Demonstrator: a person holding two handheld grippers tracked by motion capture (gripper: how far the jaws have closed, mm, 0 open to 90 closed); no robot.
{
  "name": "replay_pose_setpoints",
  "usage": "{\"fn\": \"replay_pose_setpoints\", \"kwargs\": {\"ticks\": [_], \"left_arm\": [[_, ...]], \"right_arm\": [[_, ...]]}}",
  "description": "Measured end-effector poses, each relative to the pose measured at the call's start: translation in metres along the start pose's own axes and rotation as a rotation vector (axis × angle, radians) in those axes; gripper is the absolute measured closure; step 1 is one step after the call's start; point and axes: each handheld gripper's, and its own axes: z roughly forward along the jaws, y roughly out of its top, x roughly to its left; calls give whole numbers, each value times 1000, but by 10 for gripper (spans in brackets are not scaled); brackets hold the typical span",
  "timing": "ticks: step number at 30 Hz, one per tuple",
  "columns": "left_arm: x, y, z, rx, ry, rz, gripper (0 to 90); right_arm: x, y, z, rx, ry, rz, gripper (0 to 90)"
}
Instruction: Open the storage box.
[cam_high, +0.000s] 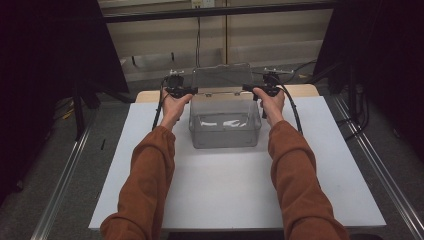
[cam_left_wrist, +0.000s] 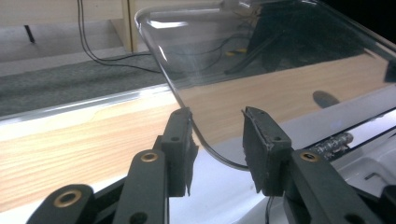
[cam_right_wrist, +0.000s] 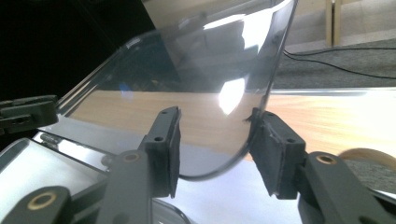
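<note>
With both grippers, left gripper (cam_left_wrist: 217, 140) and right gripper (cam_right_wrist: 215, 144), spread loosely astride the clear lid (cam_high: 222, 77) (hinged at the far side), close evenly before swinging it.

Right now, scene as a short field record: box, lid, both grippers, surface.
box: clear plastic box, centre of white board
lid: clear hinged lid, raised open at the back
left gripper: open, jaws around the lid's left corner edge
right gripper: open, jaws around the lid's right corner edge
contents: cannot tell
</note>
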Motion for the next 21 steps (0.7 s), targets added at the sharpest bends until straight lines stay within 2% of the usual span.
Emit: {"fn": "replay_pose_setpoints", "kwargs": {"ticks": [2,3,5,7,12,18,21], "left_arm": [[1,-1,1,-2,-10,-18,629],[2,-1,1,-1,-10,-10,628],[1,-1,1,-2,-8,0,625],[2,-2,1,-12,-19,-24,621],[3,-3,3,-12,-18,-30,611],[3,-4,3,-12,-23,-55,608],[4,-4,4,-17,-30,-63,607]], "right_arm": [[0,-1,2,5,-4,26,525],[-1,-1,3,3,0,37,524],[-1,0,4,10,0,32,521],[-1,0,4,13,-4,30,515],[-1,0,4,17,-12,28,496],[-3,0,5,29,-1,59,484],[-3,1,5,38,-5,53,478]]}}
